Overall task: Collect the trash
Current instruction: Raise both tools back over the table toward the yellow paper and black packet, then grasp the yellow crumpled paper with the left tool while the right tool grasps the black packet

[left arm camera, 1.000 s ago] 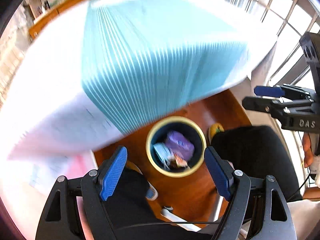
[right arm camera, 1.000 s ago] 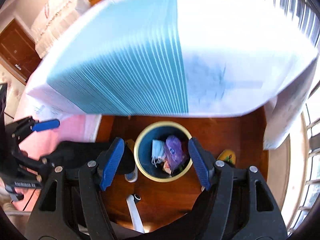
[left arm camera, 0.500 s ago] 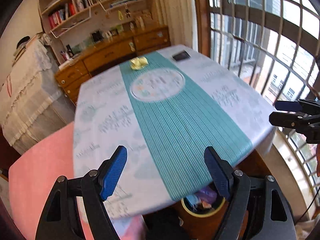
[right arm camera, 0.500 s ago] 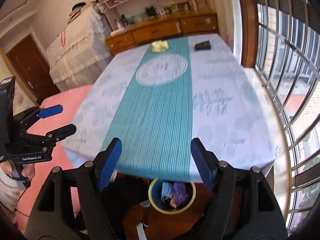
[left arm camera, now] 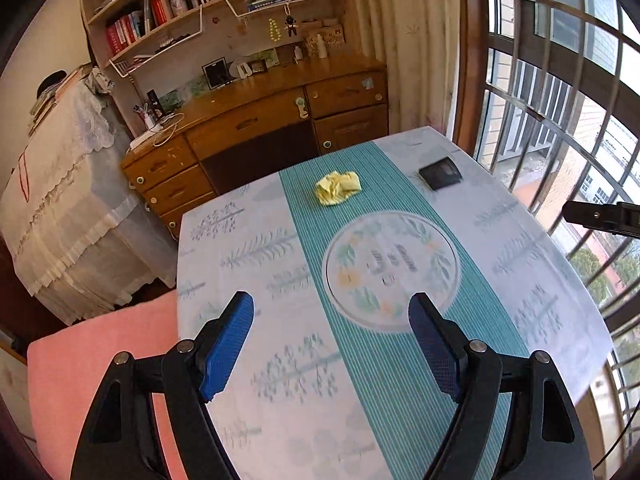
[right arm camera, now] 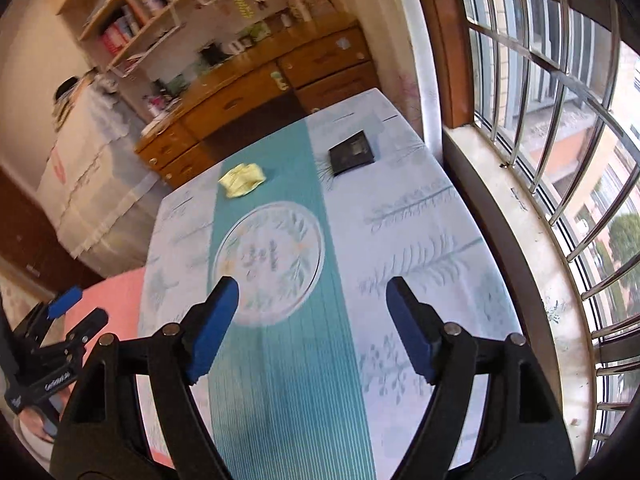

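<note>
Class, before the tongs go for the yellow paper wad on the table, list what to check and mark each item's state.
1. Left tongs open and empty: ok.
2. Right tongs open and empty: ok.
3. Crumpled yellow paper in view on the teal runner: ok.
4. Path to it free of objects: ok.
5. Dark flat object lies apart from the wad: ok.
6. Trash bin in view: not ok.

The tabletop (left arm camera: 248, 248) wears white cloth printed with grey-blue sprigs and a teal striped band; crumpled paper (left arm camera: 338, 187) is pale yellow, the wallet (left arm camera: 440, 173) black.
</note>
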### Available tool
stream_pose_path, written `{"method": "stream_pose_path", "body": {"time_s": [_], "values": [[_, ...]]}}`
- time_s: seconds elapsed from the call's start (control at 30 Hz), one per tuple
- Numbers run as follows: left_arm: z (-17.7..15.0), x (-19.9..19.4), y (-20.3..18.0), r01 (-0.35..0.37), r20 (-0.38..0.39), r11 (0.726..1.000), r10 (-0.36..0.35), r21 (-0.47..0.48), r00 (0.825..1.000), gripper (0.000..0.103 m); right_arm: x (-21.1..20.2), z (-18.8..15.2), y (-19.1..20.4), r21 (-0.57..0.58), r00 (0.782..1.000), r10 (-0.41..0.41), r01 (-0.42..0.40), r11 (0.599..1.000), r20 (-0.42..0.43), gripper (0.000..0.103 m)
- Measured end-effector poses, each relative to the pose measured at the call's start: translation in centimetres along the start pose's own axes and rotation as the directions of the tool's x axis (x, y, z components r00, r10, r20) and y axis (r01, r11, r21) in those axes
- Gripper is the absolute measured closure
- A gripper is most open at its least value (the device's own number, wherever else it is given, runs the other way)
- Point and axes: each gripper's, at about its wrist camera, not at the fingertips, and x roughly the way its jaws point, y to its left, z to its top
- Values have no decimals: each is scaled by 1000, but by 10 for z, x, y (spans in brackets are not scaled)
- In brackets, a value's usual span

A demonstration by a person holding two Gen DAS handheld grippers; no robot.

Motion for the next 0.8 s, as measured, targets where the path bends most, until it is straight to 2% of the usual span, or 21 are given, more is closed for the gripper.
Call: {"method": "stream_pose_path", "body": {"time_s": [0.2,0.47,0.6,0.63,0.8], "values": [[75,103,20,4,-33,1000,-4,-2,999,16,111,69,-22,118,997,-42,49,992,-61,28],[120,239,43,17,-124,999,-22,-46,992,16,248,98,-26,117,989,-68,83,990,-130,28],[131,286,50,25,-133,998,-32,-53,991,14,284,114,-31,144,987,-106,123,982,-124,27],[135,298,52,33,-138,998,-41,-57,990,13,291,119,-34,162,986,-108,127,979,-124,24],[149,348,49,48,-152,997,-56,-54,987,11,313,148,-40,197,989,-124,137,971,-76,20]]}}
